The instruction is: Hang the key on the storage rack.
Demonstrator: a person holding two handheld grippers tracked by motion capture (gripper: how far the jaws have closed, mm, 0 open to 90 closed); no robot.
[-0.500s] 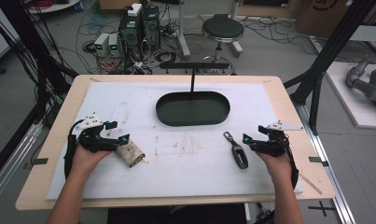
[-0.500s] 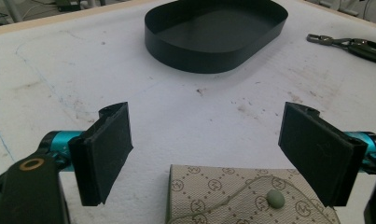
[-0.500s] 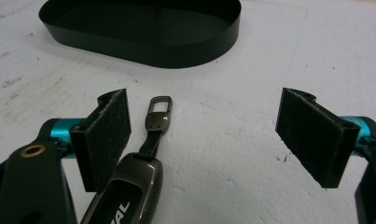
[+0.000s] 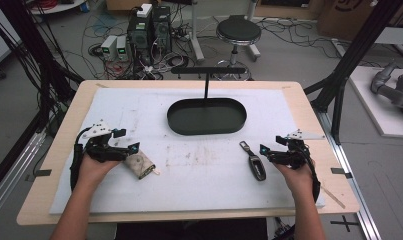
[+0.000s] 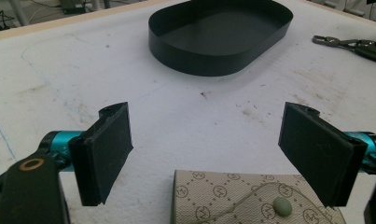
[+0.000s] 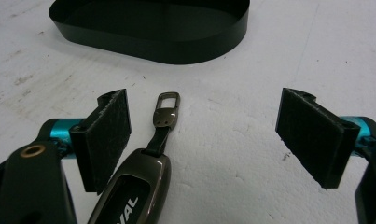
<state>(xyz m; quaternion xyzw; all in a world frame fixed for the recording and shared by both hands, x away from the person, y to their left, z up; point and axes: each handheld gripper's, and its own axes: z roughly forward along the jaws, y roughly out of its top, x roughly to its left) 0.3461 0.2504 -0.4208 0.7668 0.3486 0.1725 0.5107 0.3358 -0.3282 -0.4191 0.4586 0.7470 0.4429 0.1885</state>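
High view shows the work barely begun: the black oval metal tray with its upright T-shaped stand stands bare at the far middle of the desk, and both loose things lie on the white foam mat untouched. By my reading the job is to lift each one into that tray, so both pick-ups and both placings are left.

The left claw has its jaws spread wide and holds nothing. The beige monogram-patterned fabric pouch with a small green snap lies just ahead of it, at the mouth of the jaws and a little toward the right-hand pad; neither pad touches it. The tray sits well beyond, straight ahead of this claw.

The right claw is likewise fully spread and empty. The bronze-grey metal car key fob with a clip on a short strap lies just before it, close against the left-hand pad and apart from the right-hand one. Whether that near pad brushes it I cannot tell. The tray lies past the fob's clip, farther on.

Count: one tray, one pouch, one key fob, two claws, one mat.
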